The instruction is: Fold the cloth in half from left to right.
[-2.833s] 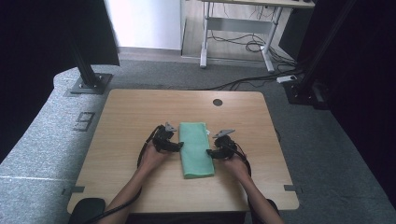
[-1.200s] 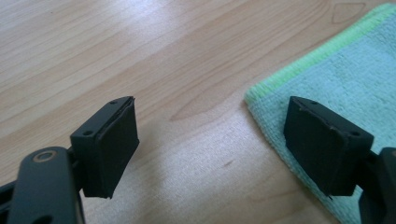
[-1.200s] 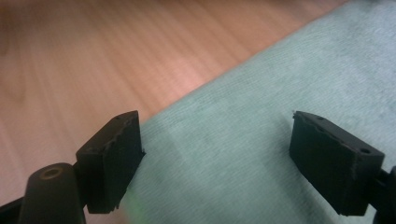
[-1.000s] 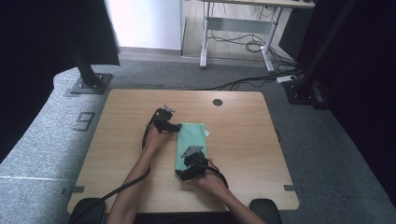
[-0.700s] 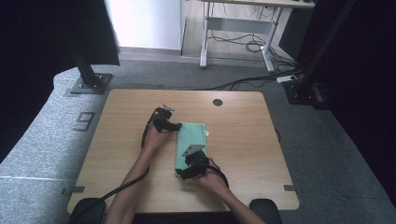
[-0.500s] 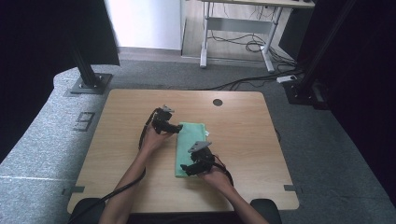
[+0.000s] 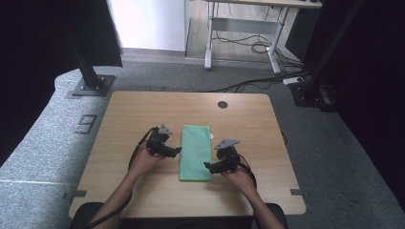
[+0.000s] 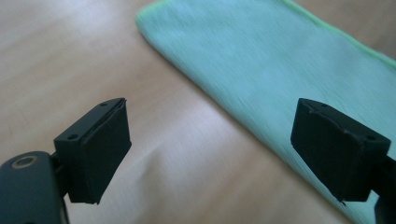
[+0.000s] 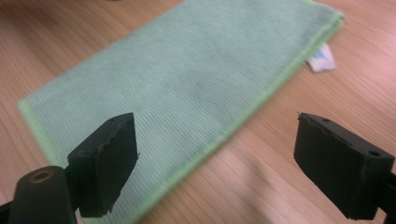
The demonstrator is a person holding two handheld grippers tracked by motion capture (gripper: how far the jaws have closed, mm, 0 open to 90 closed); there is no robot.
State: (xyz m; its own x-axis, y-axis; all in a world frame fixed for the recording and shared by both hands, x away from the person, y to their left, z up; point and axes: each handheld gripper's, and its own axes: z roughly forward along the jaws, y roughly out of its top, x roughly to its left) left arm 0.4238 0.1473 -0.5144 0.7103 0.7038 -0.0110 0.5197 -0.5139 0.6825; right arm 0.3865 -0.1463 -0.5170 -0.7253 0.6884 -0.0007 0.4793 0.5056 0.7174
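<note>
While the green cloth (image 7: 196,151) lies flat on the table (image 7: 124,119), the left gripper (image 7: 175,150) and right gripper (image 7: 208,165) sit at its two long sides, jaws just opened wide, holding nothing.

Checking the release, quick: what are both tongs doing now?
Left tongs: open, just widened, holding nothing.
Right tongs: open, just widened, clear of the green cloth.

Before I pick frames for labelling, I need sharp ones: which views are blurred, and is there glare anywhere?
Left gripper view: the green cloth and table are smeared and soft, with a pale sheen on the wood. Right gripper view: the cloth weave reads sharper in the middle, while its near edge and the white tag are soft. High view: even light, no glare, dark surroundings.
</note>
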